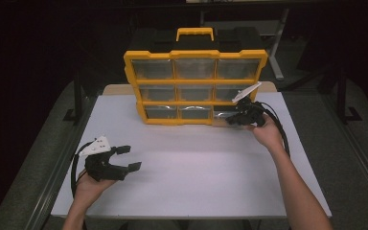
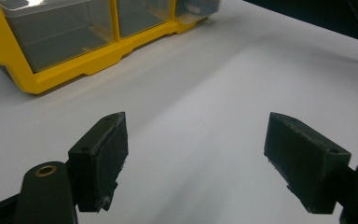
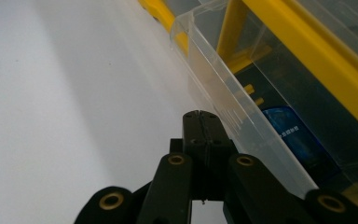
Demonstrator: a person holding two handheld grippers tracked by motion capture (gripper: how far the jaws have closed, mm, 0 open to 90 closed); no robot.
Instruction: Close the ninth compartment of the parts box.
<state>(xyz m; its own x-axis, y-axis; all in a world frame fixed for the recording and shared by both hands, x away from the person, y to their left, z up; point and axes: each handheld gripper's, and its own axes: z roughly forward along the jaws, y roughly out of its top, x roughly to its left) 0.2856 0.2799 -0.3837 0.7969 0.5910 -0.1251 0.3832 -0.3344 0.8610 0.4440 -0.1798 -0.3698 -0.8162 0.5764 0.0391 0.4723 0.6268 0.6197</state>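
Nine clear drawers sit in a yellow case that stands up at the far side of the white table. The right gripper is at the bottom right drawer, which sticks out a little from the case. Its jaws are pressed together, right by the drawer's front edge; I cannot tell if they pinch the lip or just touch it.

The drawer looks like thin, hard plastic. It is likely light and smooth, so it could slip. It may crack if squeezed too hard. The best place to hold looks like the front lip, near the middle, so it slides straight. Something blue lies inside, so pull it gently.

The left gripper hangs over the near left of the table with its jaws wide apart, holding nothing.
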